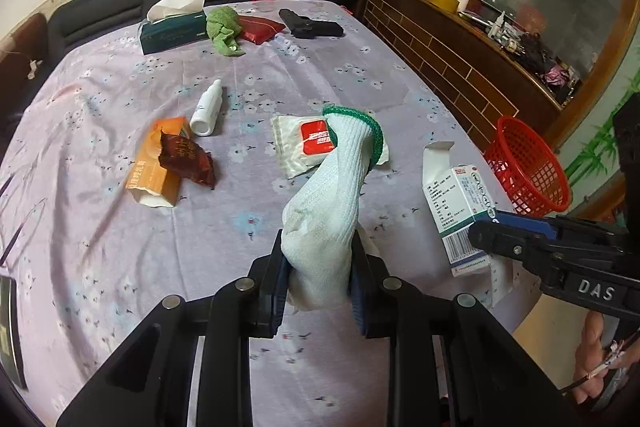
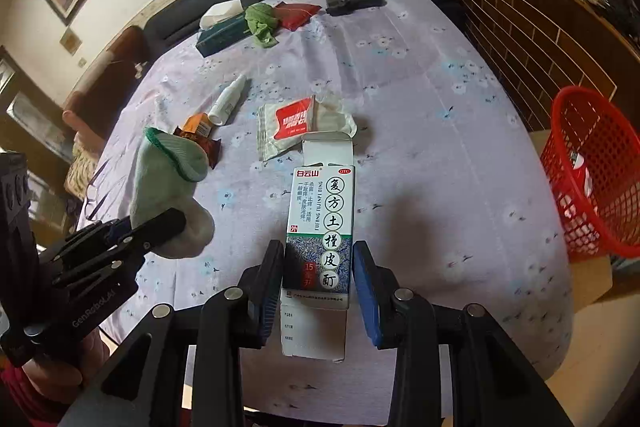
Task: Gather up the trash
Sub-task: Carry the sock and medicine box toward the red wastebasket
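Note:
My left gripper (image 1: 318, 279) is shut on a white knit glove (image 1: 336, 183) with a green cuff, held above the table; the same glove (image 2: 168, 183) and left gripper (image 2: 160, 227) show at the left of the right wrist view. My right gripper (image 2: 318, 279) is shut on a white medicine box (image 2: 320, 227) with an open top flap, also lifted; that box (image 1: 460, 211) and the right gripper (image 1: 492, 227) appear at the right of the left wrist view. A red mesh basket (image 1: 528, 167) (image 2: 592, 171) stands past the table's right edge.
On the floral tablecloth (image 1: 120, 247) lie a tissue pack with a red label (image 1: 304, 143), a white bottle (image 1: 208, 109), an orange box (image 1: 156, 163) under a brown wrapper (image 1: 186, 159), a green tissue box (image 1: 174, 27), a green cloth (image 1: 224, 29), a red pouch (image 1: 258, 27) and a black pistol-shaped object (image 1: 310, 25).

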### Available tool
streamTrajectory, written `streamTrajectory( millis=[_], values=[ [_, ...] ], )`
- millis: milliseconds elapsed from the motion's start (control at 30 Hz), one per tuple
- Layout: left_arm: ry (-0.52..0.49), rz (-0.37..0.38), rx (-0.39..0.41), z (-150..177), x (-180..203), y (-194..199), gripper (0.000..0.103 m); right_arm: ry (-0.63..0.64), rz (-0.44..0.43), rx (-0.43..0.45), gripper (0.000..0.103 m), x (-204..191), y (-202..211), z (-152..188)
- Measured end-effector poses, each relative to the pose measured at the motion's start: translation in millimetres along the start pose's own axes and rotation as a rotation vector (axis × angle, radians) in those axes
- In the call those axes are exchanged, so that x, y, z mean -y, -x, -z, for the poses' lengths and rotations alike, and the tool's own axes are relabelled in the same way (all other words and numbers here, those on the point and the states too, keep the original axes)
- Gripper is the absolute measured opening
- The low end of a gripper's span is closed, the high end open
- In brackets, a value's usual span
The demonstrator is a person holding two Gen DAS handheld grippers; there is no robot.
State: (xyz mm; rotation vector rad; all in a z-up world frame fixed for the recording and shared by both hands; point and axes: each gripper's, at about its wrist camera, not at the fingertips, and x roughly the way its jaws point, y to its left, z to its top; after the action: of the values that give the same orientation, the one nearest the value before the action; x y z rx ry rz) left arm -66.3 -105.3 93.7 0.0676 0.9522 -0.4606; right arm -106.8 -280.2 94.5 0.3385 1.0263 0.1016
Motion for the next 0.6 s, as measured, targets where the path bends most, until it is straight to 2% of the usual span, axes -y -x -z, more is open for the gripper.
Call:
streamTrajectory(
  millis=[133,400,600],
  values=[
    [0.020,-0.024,-0.019,2,17,-3,0.025,0.044,-0.013,0.006,0.038,10,9,3],
    [-0.001,-0.104,-0.027,2,42,-3,0.025,0.032,-0.049,-0.007,0.038,40,14,0],
    [-0.019,-0.152,-0.032,4,50,-3,0.025,0.046,-0.076,-0.013,0.038,44,15,-2]
  ],
)
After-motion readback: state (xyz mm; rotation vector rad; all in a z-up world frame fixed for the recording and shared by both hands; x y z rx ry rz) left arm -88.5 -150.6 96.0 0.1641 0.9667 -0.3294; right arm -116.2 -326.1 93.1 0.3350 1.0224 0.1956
